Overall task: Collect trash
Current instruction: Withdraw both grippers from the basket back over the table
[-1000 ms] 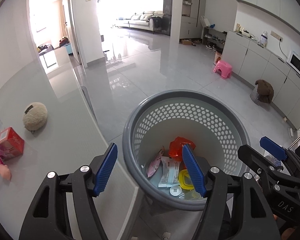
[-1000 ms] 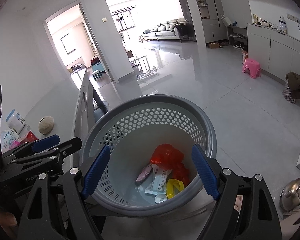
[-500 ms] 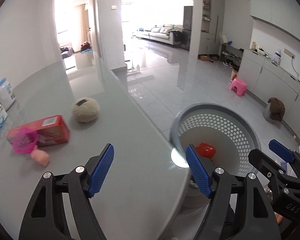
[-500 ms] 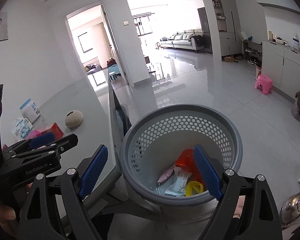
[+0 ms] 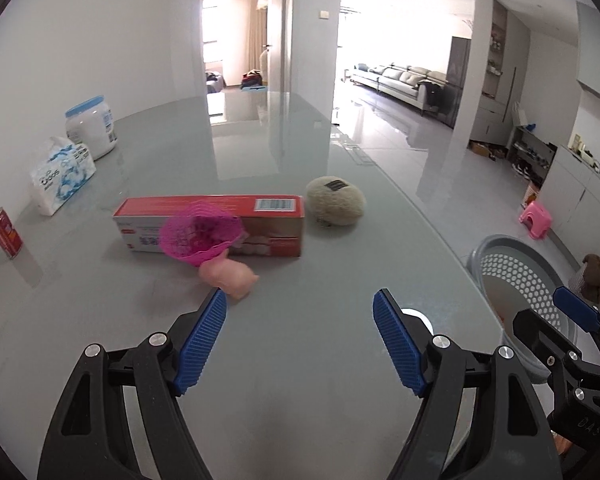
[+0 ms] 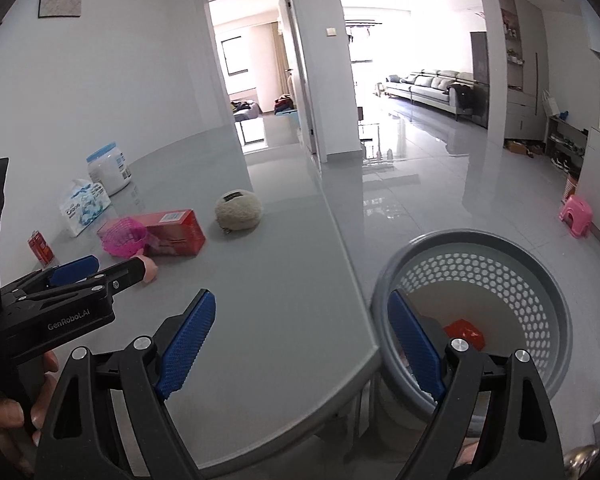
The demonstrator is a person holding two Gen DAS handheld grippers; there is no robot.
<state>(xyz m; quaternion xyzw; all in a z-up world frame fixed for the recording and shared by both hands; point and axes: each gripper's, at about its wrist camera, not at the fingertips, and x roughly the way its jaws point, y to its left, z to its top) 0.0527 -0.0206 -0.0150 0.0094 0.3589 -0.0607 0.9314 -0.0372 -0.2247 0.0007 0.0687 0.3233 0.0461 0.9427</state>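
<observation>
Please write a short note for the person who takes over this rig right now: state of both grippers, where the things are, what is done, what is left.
Left gripper: open, empty, jaws just widened, over the table.
Right gripper: open, empty, at the table edge beside the basket.
Done: some trash, a red wrapper among it, already lies in the basket on the floor.
Left on the table: red box, pink mesh cup, pink toy, beige ball, red can, tissue pack, white jar. Which of them count as trash I cannot tell.
</observation>
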